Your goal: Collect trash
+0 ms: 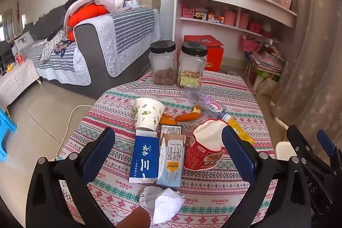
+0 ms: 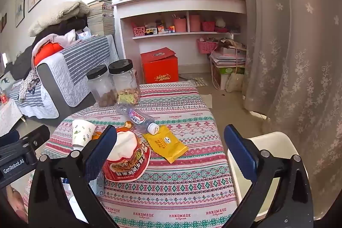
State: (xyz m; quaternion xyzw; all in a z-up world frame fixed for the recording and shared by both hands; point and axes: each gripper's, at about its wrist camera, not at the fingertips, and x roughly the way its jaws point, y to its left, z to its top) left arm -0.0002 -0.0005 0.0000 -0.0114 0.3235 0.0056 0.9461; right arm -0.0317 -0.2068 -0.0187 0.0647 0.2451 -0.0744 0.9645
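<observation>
Trash lies on the patterned tablecloth [image 1: 224, 196]: a paper cup [image 1: 147, 113] on its side, a blue carton [image 1: 144, 158], a milk carton [image 1: 172, 160], a crushed red noodle bowl [image 1: 205, 147], orange peels [image 1: 179, 118], an empty plastic bottle [image 1: 208, 105], a yellow wrapper [image 2: 165, 145] and crumpled tissue [image 1: 162, 202]. My left gripper [image 1: 168, 149] is open above the cartons and holds nothing. My right gripper [image 2: 171, 149] is open and empty above the table, its left finger beside the red bowl [image 2: 126, 160]. The right gripper also shows at the right edge of the left wrist view [image 1: 310, 142].
Two black-lidded jars [image 1: 163, 62] [image 1: 192, 64] with food stand at the table's far edge. A white chair [image 2: 275, 149] is at the table's right. A sofa [image 1: 111, 44], a red box [image 2: 159, 68], shelves [image 2: 183, 20] and a curtain [image 2: 299, 57] lie beyond.
</observation>
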